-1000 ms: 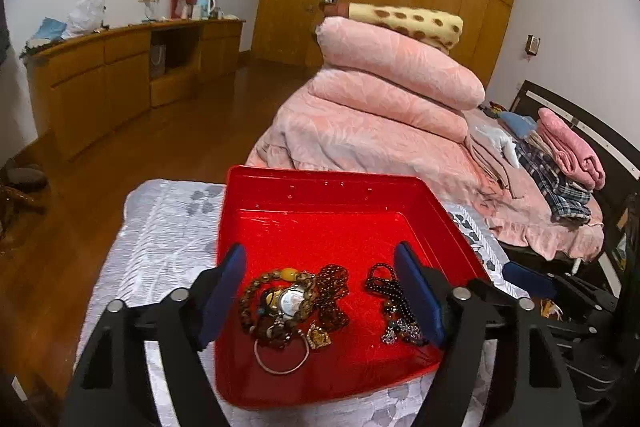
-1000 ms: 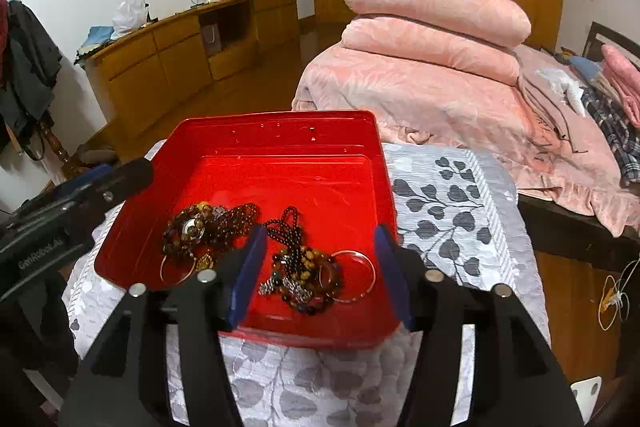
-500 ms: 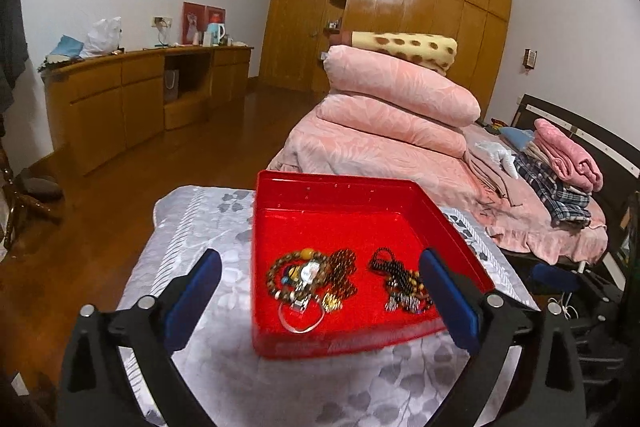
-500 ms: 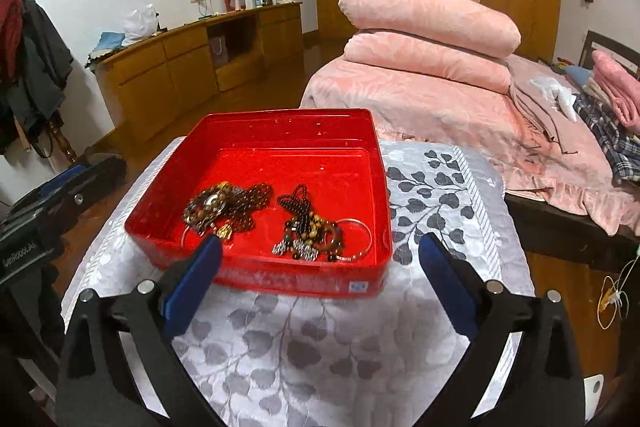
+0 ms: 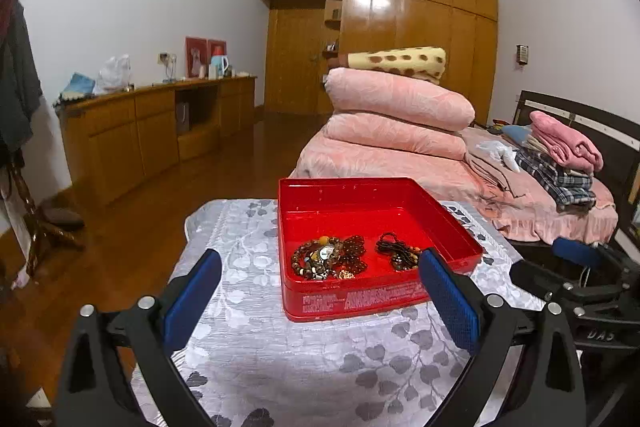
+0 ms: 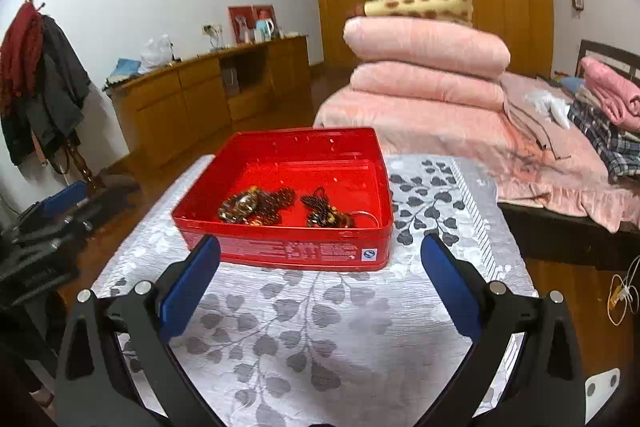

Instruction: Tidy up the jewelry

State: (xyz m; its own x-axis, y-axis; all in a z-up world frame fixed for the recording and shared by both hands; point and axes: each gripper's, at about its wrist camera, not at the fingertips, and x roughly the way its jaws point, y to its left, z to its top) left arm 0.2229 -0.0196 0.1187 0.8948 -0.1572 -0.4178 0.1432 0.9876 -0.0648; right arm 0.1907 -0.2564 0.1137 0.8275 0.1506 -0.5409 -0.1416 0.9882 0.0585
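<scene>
Both grippers, left (image 5: pixel 320 291) and right (image 6: pixel 320 275), hover empty with fingers wide apart before the red tin (image 6: pixel 288 223) at the table's (image 6: pixel 320 347) far edge; 2 jewelry heaps (image 5: pixel 352 257) lie inside. Best approach: descend steeply, pinch 1 strand only.

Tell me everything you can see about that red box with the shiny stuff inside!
The red box is a shallow, square, glossy tin with no lid on, with small white print along its front wall. It sits flat on a grey cloth with a leaf pattern. Inside, toward the front, lie two piles of jewelry: beaded bracelets with a watch, and darker beads with a thin ring. Nothing else touches the box.
</scene>
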